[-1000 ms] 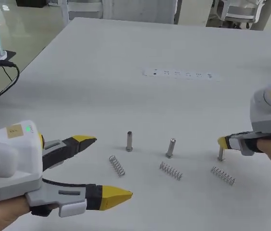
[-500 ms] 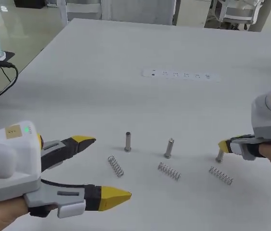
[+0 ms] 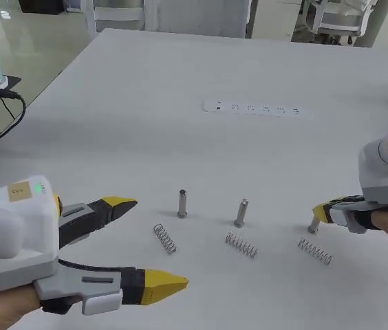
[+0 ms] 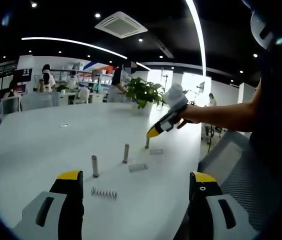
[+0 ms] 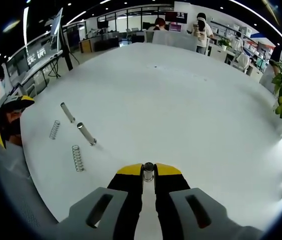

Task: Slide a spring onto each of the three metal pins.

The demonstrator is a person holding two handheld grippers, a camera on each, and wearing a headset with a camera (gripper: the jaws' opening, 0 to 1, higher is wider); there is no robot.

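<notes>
Three small metal pins stand in a row on the white table: left pin (image 3: 182, 204), middle pin (image 3: 241, 212) and right pin (image 3: 313, 225). In front of each lies a loose spring: (image 3: 166, 238), (image 3: 241, 245), (image 3: 315, 251). My right gripper (image 3: 320, 212) is shut on the right pin (image 5: 148, 170), whose top shows between the yellow tips. My left gripper (image 3: 146, 240) hovers open at the near left, short of the left spring. Ahead of its spread fingers in the left gripper view are that left spring (image 4: 104, 193) and left pin (image 4: 95, 166).
A white power strip (image 3: 256, 108) lies flat further back on the table. A laptop with a black cable (image 3: 5, 96) sits off the table's left edge. Office chairs stand beyond the far edge. Open table surface (image 3: 180, 137) surrounds the pins.
</notes>
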